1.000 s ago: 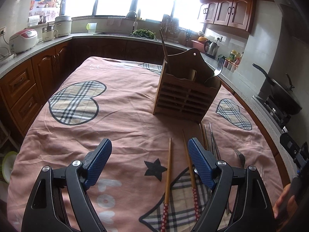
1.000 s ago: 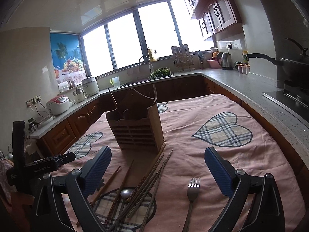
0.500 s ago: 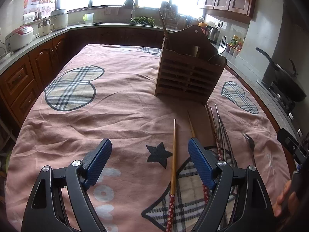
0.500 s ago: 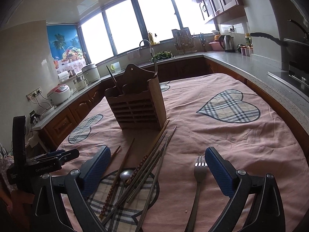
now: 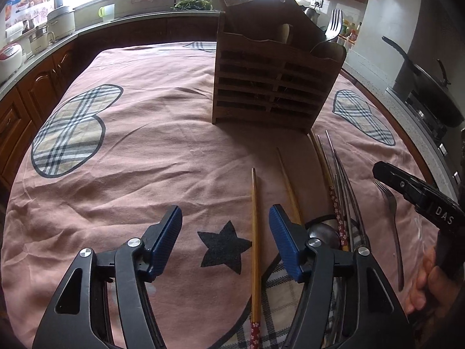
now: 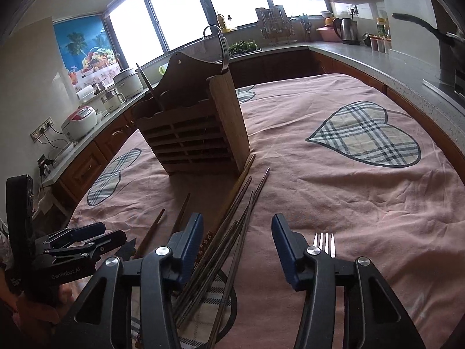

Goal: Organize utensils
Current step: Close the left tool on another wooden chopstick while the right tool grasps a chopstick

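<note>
Kitchen table, pink cloth [image 5: 162, 145]: L gripper [image 5: 225, 242] hangs low w/ jaws spread wide, nothing between the pads but cloth and one wooden chopstick [image 5: 255, 250] lying lengthwise just inside its right pad. R gripper [image 6: 237, 250] likewise released, jaws apart over the metal chopstick bundle [image 6: 229, 232]; it grips nothing.

Hard to read: spoon [image 5: 324, 232] mostly hidden behind the L gripper's right finger, only part of the bowl shows. Chopstick ends run out of frame at the bottom in both views. How many metal sticks are in the bundle can't be counted; they overlap. Inside of the wooden utensil holder [image 5: 270, 78] is dark; a fork [image 5: 332, 27] stands out of its right compartment, and a pale handle from the middle one, type unclear. Loose fork [image 6: 324, 242] half covered by the R gripper's right finger in the right-wrist view; seen whole beside the bundle from the left.

Vs. 0.5 s ago: both grippers have closed in on the holder and utensils, which loom larger. R gripper's jaws look narrower than before. Utensils on the cloth lie as they did.
</note>
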`<state>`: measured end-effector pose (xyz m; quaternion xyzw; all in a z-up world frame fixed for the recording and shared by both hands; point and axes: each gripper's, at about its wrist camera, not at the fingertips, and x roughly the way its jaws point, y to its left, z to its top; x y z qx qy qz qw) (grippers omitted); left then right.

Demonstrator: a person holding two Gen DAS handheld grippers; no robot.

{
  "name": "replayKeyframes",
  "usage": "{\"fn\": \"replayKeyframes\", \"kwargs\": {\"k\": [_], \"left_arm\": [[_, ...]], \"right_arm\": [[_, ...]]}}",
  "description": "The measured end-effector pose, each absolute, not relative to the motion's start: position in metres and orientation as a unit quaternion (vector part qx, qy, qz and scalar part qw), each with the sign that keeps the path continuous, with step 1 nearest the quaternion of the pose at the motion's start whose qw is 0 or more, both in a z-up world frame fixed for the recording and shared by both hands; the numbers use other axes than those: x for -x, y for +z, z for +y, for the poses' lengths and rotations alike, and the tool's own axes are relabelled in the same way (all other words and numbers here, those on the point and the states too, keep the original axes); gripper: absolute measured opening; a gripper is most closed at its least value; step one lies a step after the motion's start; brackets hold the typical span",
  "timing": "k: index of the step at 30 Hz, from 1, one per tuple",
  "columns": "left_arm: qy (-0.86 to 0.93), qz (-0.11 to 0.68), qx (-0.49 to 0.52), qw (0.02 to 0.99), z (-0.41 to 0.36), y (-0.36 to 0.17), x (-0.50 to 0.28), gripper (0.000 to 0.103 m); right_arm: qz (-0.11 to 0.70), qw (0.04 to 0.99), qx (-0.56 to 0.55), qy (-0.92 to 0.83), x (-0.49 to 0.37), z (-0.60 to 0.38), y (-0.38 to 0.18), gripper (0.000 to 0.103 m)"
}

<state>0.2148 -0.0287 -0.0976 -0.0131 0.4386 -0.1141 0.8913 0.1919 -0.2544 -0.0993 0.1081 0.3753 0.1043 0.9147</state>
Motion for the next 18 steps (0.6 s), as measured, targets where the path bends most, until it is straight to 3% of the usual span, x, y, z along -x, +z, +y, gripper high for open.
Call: {"fn": "replayKeyframes", "kwargs": {"k": [5, 16, 18], "left_arm": [[-0.126, 0.456, 0.015, 0.881, -0.033, -0.105, -0.233, 0.048], [-0.156, 0.476, -0.014, 0.866, -0.055, -0.117, -0.254, 0.025], [-0.160, 0.475, -0.020, 0.865, -0.059, -0.117, -0.256, 0.008]], "right_arm": [[0.406, 0.901, -0.114, 0.103, -0.219, -0.252, -0.115, 0.028], [0.446, 0.882, -0.119, 0.101, -0.253, -0.250, -0.136, 0.016], [0.444, 0.883, -0.116, 0.098, -0.253, -0.249, -0.138, 0.010]]}}
